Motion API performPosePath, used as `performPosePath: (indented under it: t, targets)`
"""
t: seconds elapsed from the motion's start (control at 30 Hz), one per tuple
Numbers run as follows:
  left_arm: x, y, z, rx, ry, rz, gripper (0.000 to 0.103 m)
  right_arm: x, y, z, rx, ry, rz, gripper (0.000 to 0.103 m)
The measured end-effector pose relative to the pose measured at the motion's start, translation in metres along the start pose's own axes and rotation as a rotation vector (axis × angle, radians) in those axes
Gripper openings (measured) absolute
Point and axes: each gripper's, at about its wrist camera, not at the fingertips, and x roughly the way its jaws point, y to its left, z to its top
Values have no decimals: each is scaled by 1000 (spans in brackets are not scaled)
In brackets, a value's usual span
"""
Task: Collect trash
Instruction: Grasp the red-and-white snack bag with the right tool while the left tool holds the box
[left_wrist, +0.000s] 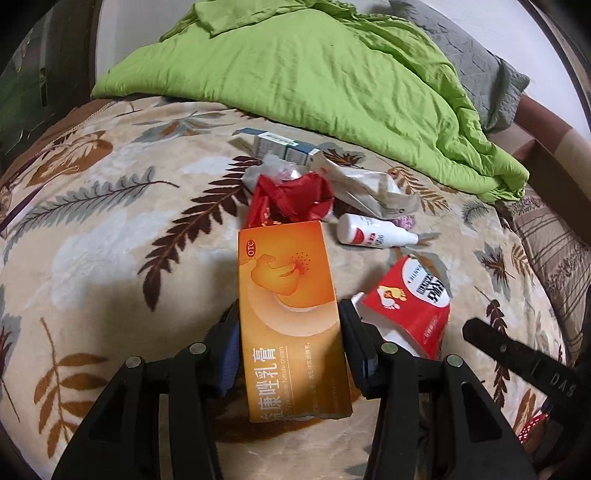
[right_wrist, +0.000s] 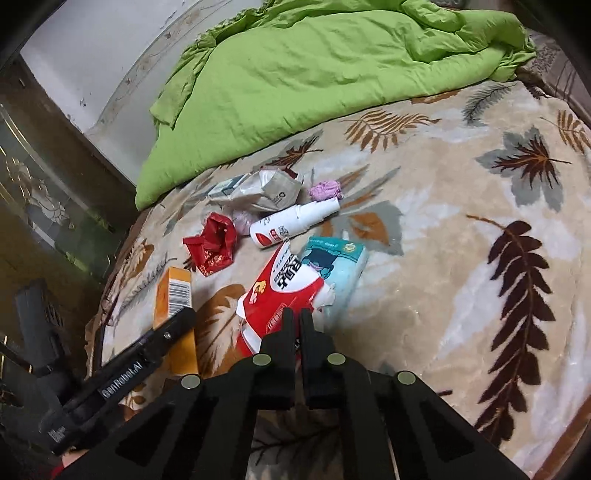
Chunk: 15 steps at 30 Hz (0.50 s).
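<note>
While the left gripper (left_wrist: 290, 328) is clamped on a long orange box (left_wrist: 291, 317), its two fingers pressing the box's long sides and the box reaching forward over the leaf-patterned blanket (left_wrist: 110, 229), the right gripper (right_wrist: 294, 317) has its jaws drawn together with only a thin slit between them, their tips at the near edge of a torn red and white box (right_wrist: 280, 295); whether that edge is truly pinched I cannot tell. The red and white box lies on the blanket with one side overlapping a pale blue tissue packet (right_wrist: 341, 267). Just beyond it a white spray bottle (right_wrist: 291, 223) lies on its side, and a crumpled red wrapper (right_wrist: 212, 245) sits to the bottle's left in the right wrist view. Farther back lie a torn grey and white pouch (right_wrist: 258, 194), a small ball of purple paper (right_wrist: 325, 190) and a blue and white carton (left_wrist: 284, 144). A rumpled green quilt (left_wrist: 314, 74) is heaped behind all the litter, and a grey pillow (left_wrist: 476, 62) shows beside it.
</note>
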Motion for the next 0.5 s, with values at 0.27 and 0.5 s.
performPosePath:
  t: [0.27,0.5]
  targets:
    - [-6,12,0,-12,1,23,48,22,-1,27,-93,12,-42,23]
    - [-10,26,5,-33,3,22,48,57,-12,46,-100,146,95,23]
